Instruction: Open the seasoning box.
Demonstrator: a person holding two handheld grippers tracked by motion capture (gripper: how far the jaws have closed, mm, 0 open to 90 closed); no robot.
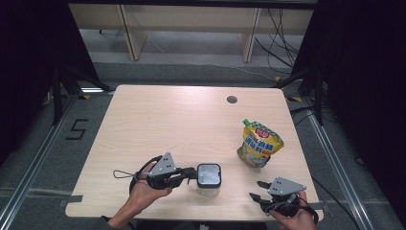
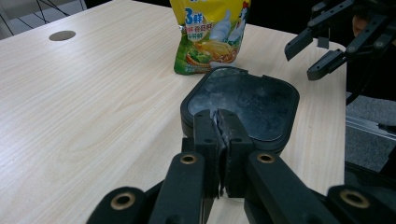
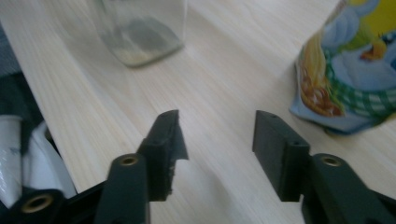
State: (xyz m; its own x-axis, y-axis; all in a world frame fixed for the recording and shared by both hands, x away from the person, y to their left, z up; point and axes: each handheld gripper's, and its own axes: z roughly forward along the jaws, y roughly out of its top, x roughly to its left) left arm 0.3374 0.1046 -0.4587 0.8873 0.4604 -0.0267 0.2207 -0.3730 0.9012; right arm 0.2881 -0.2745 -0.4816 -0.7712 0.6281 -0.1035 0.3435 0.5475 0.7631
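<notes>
Left gripper [image 2: 218, 140] clenched on the jar lid [image 2: 243, 105] edge; right gripper [image 3: 217, 140] parted, empty (above bare table [image 1: 158, 120]).

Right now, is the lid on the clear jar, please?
Yes: the black lid sits flat on the clear jar, its edge pinched by the left gripper.

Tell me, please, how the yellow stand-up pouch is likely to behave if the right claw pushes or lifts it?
The yellow pouch looks soft and creased, so it would probably dent rather than resist a grip. It stands tall on a narrow base, so a high push may well tip it. Its glossy film could be slippery between the right claw pads.
</notes>
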